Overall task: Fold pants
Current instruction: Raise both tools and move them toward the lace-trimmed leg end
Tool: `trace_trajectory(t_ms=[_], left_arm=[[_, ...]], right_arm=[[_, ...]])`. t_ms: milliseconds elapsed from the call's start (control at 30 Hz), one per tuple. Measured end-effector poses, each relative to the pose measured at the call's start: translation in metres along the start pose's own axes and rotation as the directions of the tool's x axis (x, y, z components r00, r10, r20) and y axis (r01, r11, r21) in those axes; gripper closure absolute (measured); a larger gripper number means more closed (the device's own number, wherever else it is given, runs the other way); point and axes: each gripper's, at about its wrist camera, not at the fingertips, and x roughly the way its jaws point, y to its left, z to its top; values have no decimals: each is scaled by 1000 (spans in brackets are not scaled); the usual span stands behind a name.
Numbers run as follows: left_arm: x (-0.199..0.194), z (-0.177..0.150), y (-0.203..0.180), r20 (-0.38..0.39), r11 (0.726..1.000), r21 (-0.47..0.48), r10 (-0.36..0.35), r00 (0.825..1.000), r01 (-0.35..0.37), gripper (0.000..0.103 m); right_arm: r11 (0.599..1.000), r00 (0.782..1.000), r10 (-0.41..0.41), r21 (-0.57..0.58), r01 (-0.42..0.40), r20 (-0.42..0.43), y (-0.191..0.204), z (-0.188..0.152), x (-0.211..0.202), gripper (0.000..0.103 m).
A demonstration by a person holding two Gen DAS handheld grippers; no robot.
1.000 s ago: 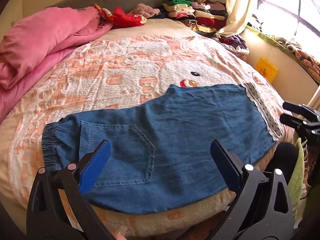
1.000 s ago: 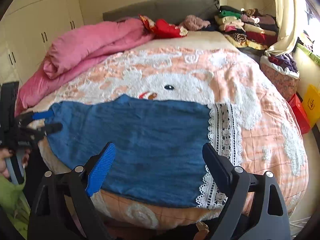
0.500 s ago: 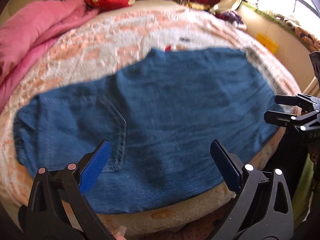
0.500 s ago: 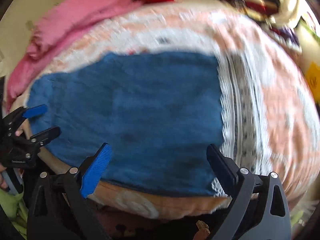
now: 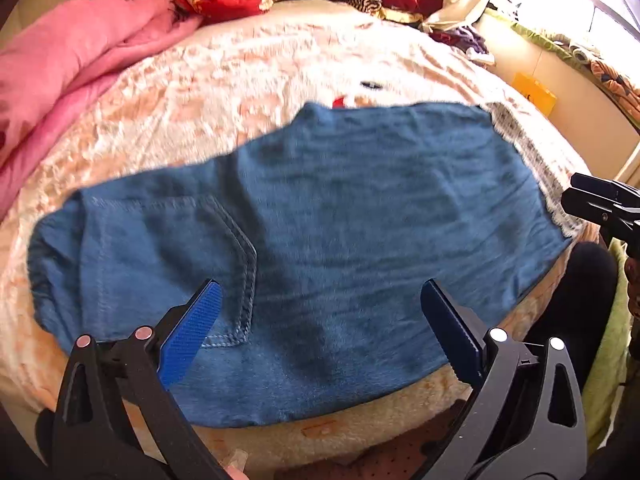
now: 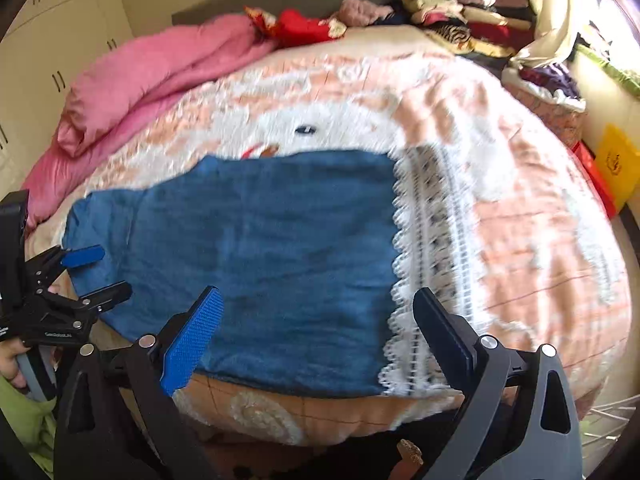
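Blue denim pants (image 5: 320, 240) lie flat across the near edge of the bed, waistband at the left, white lace hem (image 6: 432, 264) at the right. A back pocket (image 5: 192, 256) faces up. My left gripper (image 5: 320, 312) is open and empty, hovering above the pants near the pocket; it also shows in the right wrist view (image 6: 96, 272). My right gripper (image 6: 316, 316) is open and empty above the leg end by the lace; it shows at the right edge of the left wrist view (image 5: 576, 196).
The bed (image 6: 540, 240) has a peach and white cartoon blanket. A pink quilt (image 5: 60, 80) lies at the left. Red clothing (image 6: 304, 26) and stacked folded clothes (image 6: 460, 16) sit at the head. A yellow box (image 6: 614, 160) stands at the right, white cabinets (image 6: 48, 40) at the left.
Both grippers dipped toward the pants, then drew back a little; the pants have not moved. Both stay open.
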Motion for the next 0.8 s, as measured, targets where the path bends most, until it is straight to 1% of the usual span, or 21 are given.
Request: trace_trajectory(t_ms=[100, 133, 167, 267, 400, 467, 700, 800], left_arm=[[-14, 10, -4, 28, 1000, 10, -3, 1000, 2, 10], [-18, 13, -6, 38, 1000, 17, -4, 999, 4, 10], [-24, 17, -9, 49, 1000, 25, -4, 999, 3, 10], [-34, 30, -17, 77, 999, 47, -8, 997, 4, 10], [-51, 53, -30, 128, 997, 72, -43, 991, 34, 10], [-56, 64, -35, 140, 996, 76, -57, 988, 47, 10], [-68, 101, -65, 198, 989, 140, -69, 978, 41, 10], [-72, 111, -78, 214, 985, 166, -80, 973, 45, 10]], right_arm=[[999, 999, -28, 18, 27, 46, -8, 4, -15, 8], [999, 998, -33, 24, 32, 57, -10, 5, -18, 5], [999, 997, -40, 33, 38, 72, -13, 6, -24, 5], [997, 991, -61, 56, 55, 119, -24, 6, -42, 5], [993, 981, -90, 87, 76, 171, -39, 7, -64, 5], [991, 975, -110, 101, 91, 193, -46, 7, -75, 5], [980, 956, -169, 147, 137, 238, -63, 5, -102, 5], [975, 950, -189, 160, 152, 248, -67, 1, -111, 5]])
